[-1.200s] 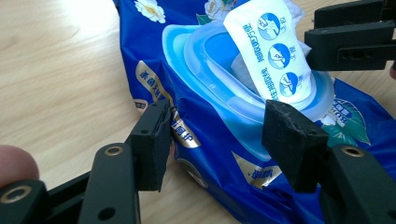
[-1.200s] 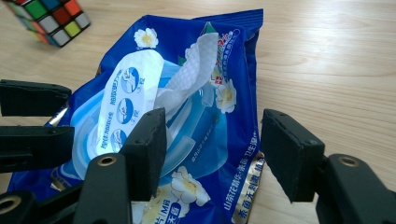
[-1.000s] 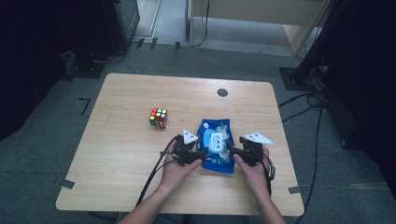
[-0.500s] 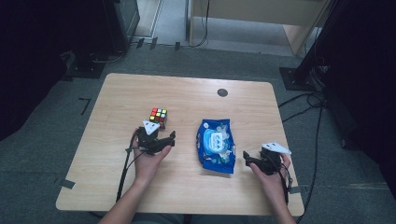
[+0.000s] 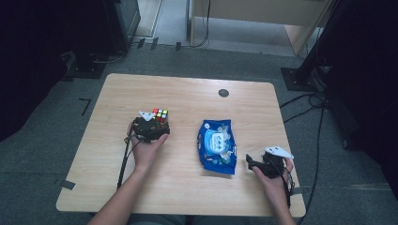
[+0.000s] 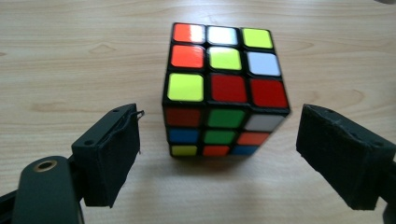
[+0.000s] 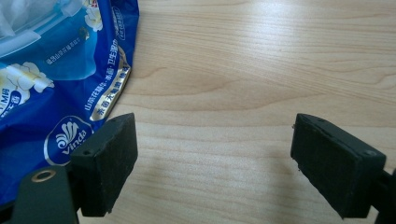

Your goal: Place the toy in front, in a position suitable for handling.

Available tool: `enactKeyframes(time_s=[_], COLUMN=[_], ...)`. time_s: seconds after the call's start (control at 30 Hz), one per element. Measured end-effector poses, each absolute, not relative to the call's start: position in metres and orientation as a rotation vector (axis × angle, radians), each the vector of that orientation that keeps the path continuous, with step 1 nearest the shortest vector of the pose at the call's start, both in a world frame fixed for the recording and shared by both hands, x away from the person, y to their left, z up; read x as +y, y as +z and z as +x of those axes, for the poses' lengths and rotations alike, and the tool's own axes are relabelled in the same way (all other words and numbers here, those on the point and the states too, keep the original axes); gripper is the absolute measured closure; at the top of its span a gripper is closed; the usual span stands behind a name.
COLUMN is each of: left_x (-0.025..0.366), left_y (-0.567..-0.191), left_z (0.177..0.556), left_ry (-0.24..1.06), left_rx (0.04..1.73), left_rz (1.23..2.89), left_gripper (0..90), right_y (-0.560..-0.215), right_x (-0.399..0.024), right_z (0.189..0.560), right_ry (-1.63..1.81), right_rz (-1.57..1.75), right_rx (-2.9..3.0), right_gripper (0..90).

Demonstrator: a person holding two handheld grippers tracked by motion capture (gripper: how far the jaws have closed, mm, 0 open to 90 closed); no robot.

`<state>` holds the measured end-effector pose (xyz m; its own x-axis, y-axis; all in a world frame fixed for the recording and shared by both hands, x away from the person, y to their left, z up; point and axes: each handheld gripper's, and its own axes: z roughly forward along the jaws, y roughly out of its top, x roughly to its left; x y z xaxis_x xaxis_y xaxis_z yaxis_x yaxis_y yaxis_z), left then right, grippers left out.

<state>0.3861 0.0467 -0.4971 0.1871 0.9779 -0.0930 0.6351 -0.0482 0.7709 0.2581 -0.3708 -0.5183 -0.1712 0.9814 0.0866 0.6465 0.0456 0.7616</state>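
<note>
— Both hands are now lying apart from the pack [image 5: 216, 146], where a second ago they were meeting over it; the left tool [image 5: 157, 123] is sitting up by the cube [image 5: 160, 115], and the right tool [image 5: 248, 161] is resting off the pack's near right corner.

— Why is the left one heading there?

— It is looking like a reach for the cube. In the left gripper view the cube [image 6: 225, 91] is standing flat on the counter [image 6: 70, 60], just ahead of the jaws and roughly centred between them, a little toward the right one, so a short push forward should be enough to bracket it.

— Is it gripping anything?

— No. Its jaws have just been opening and are standing wide, with bare wood between them; neither pad is touching the cube.

— And the right tool?

— Released as well. Its jaws have just been opening too, and in the right gripper view only counter [image 7: 261, 70] is lying between them; the blue pack [image 7: 60, 70] is lying flat just beside the left jaw, not pinched.

— So the pack is being left alone?

— It seems so: it is lying mid-counter, label up, between the two hands, free of both.
</note>
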Motion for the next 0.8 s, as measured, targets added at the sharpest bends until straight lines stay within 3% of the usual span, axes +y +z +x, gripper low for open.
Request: enactKeyframes(time_s=[0.33, 0.43, 0.53, 0.8], left_x=[0.046, 0.044, 0.041, 0.041], left_y=[-0.505, -0.505, -0.506, -0.504], left_z=[0.41, 0.413, 0.416, 0.411], left_ry=[0.583, 0.596, 0.653, 0.649], left_rx=[1.587, 1.581, 1.545, 1.478], left_rz=[1.789, 1.806, 1.827, 1.878], left_gripper=[15.9, 20.2, 33.2, 34.0], right_y=[-0.52, -0.52, -0.52, -0.521], right_x=[-0.368, -0.368, -0.367, -0.366], right_z=[0.259, 0.259, 0.26, 0.26], right_ry=[0.936, 0.935, 0.931, 0.924], right_rz=[1.614, 1.614, 1.609, 1.603], right_rx=[1.884, 1.887, 1.895, 1.899], right_gripper=[15.4, 15.7, 15.9, 16.1])
